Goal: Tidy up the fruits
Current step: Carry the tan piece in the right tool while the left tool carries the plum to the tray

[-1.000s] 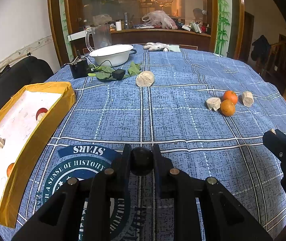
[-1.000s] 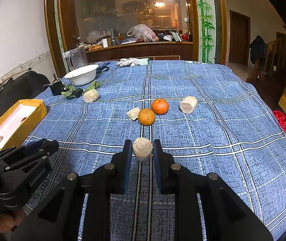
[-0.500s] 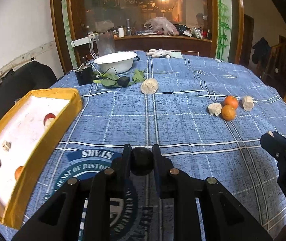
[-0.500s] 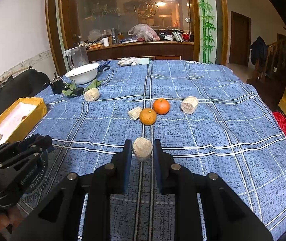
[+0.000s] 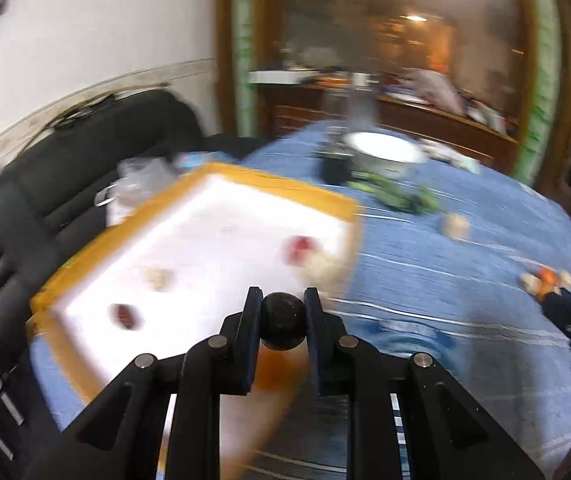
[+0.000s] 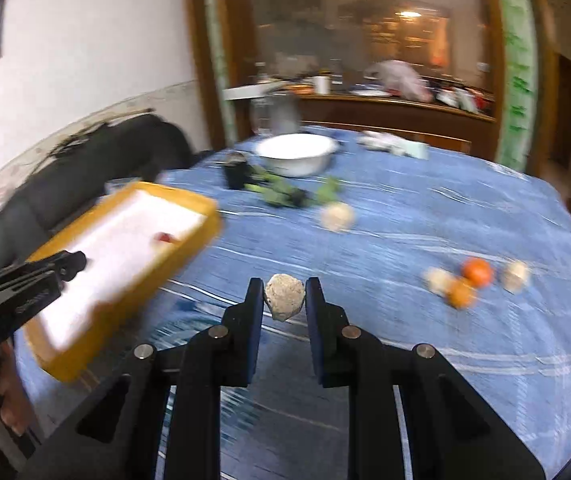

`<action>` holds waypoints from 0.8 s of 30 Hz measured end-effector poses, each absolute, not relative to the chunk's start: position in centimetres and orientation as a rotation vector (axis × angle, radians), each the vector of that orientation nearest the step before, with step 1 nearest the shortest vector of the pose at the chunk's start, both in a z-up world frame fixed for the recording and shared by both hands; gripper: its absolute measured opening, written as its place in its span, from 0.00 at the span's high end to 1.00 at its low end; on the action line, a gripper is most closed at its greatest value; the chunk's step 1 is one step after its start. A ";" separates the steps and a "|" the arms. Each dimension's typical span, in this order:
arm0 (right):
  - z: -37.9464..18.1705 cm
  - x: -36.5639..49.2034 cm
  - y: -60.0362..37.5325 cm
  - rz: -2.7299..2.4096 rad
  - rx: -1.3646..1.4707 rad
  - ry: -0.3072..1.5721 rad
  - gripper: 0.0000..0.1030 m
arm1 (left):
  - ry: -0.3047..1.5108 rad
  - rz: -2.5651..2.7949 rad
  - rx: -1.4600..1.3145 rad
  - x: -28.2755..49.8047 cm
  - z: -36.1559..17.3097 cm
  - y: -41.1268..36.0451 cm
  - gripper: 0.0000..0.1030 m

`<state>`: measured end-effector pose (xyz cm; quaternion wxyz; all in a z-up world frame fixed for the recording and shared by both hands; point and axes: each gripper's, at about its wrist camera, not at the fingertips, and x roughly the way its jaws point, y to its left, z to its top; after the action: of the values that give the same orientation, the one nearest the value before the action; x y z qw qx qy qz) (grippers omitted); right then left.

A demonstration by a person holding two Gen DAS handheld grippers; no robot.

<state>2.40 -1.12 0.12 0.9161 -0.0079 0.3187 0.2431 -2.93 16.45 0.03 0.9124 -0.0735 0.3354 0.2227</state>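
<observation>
Jaws: left gripper (image 5: 283,320) clamped a round dark fruit (image 5: 283,326); right gripper (image 6: 284,298) held a pale lumpy fruit (image 6: 284,297), long axis upright.
Around: yellow-rimmed white tray (image 6: 201,202) lay left; two oranges (image 6: 470,282) sat right.

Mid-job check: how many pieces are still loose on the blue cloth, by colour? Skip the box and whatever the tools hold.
Orange fruits: 2
Pale beige pieces: 3
Total: 5 loose on the blue cloth
</observation>
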 end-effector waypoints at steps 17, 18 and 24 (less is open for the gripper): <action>-2.8 6.8 17.0 0.775 -0.135 0.776 0.77 | 0.855 0.616 -0.261 -3.0 -4.3 25.2 0.81; -2.9 7.0 17.3 0.774 -0.139 0.780 0.77 | 0.858 0.612 -0.264 -3.0 -4.2 25.5 0.81; -3.5 7.7 18.6 0.782 -0.149 0.793 0.77 | 0.879 0.609 -0.281 -3.0 -5.1 25.9 0.80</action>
<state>7.74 18.57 -3.48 0.8463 -0.0707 0.3759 0.3708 -2.99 25.88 -5.11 0.8512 -0.1334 0.4173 0.2890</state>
